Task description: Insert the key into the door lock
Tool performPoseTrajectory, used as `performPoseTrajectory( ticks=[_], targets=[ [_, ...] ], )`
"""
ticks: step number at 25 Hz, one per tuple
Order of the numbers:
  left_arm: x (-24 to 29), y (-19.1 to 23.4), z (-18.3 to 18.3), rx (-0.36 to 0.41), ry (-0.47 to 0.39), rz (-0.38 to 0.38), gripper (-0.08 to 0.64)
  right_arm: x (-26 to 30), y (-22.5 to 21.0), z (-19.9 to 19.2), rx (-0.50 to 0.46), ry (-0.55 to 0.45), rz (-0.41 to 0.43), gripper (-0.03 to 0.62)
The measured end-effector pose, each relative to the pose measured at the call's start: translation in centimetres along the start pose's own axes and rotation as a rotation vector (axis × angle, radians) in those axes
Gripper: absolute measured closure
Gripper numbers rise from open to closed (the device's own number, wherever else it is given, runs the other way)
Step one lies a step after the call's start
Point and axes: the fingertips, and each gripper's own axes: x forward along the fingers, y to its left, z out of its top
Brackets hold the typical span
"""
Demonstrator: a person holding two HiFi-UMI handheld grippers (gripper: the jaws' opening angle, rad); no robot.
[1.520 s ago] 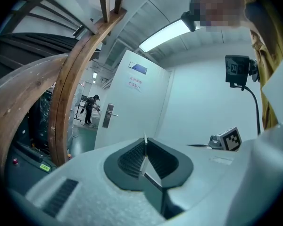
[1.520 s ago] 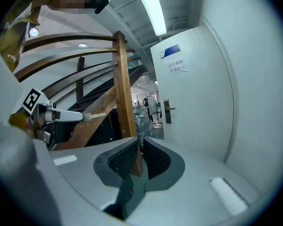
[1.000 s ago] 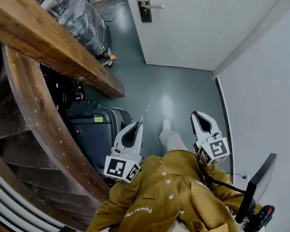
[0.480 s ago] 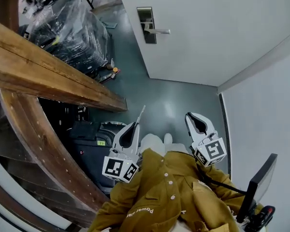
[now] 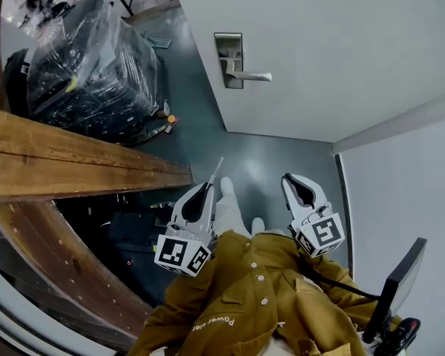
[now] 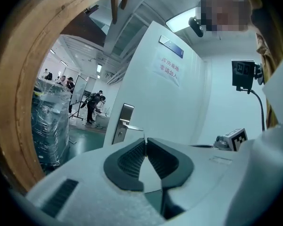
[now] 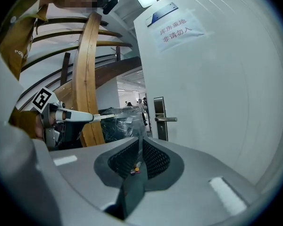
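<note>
The white door point(image 5: 334, 43) stands ahead, with a steel lock plate point(image 5: 228, 59) and lever handle point(image 5: 254, 76) on it. The plate also shows in the left gripper view point(image 6: 122, 124) and in the right gripper view point(image 7: 159, 117). My left gripper point(image 5: 209, 186) is shut on a thin silver key point(image 5: 216, 170) that juts forward from its tips toward the door, still well short of it. That key appears as a sliver point(image 6: 144, 136) above the closed pads. My right gripper point(image 5: 288, 178) point(image 7: 140, 140) is level with the left one, its jaws together and holding nothing.
A thick wooden beam point(image 5: 74, 154) and a curved wooden stair rail point(image 5: 52, 258) crowd the left. A plastic-wrapped pallet point(image 5: 89, 73) stands beyond them and a dark case point(image 5: 133, 236) below. A white wall point(image 5: 408, 184) closes the right. Grey floor point(image 5: 274, 162) leads to the door.
Both grippers have been carried forward toward the door. The lock plate and handle sit lower and larger in the head view, and the wooden beam has slid back past me.
</note>
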Motion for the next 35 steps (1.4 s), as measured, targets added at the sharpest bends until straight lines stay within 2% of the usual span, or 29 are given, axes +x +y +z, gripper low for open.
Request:
performPoseTrajectory(
  ticks=[5,10,14,16,18,21,24,29,33,35],
  targets=[
    [3.8,3.3,1.1,0.001,0.020,-0.042,0.535,4.9,-1.0,1.2,-0.014,-0.019,-0.011,0.549],
    [6.9,6.8,2.4,-0.026,0.044,-0.087,0.535,9.9,-1.5,2.2,-0.018,0.020,-0.041,0.549],
    [8.4,8.8,3.3,-0.045,0.047,-0.117,0.535,12.7,-1.0,4.2,-0.074,0.002,-0.055,0.538],
    [9.0,9.6,3.7,-0.060,0.043,-0.123,0.535,13.4,-1.0,4.9,-0.104,0.026,-0.068,0.532],
    [9.5,10.0,4.1,-0.075,0.035,-0.126,0.535,14.0,-1.1,6.1,-0.159,0.006,-0.057,0.519],
    [10.3,10.0,4.4,-0.094,0.031,-0.138,0.535,15.0,-1.6,7.7,-0.244,-0.048,0.001,0.481],
    [11.1,10.0,4.5,-0.127,0.026,-0.138,0.535,16.6,-3.5,7.8,-0.304,0.020,0.058,0.430],
    [12.4,9.4,4.5,-0.160,0.013,-0.140,0.535,19.1,-7.8,7.9,-0.526,0.156,0.115,0.398],
    [12.9,9.1,4.2,-0.190,0.014,-0.133,0.535,21.2,-10.7,6.8,-0.739,0.292,0.174,0.396],
    [13.2,8.9,4.3,-0.207,0.009,-0.135,0.535,22.1,-11.7,6.2,-0.804,0.342,0.206,0.396]
  ],
)
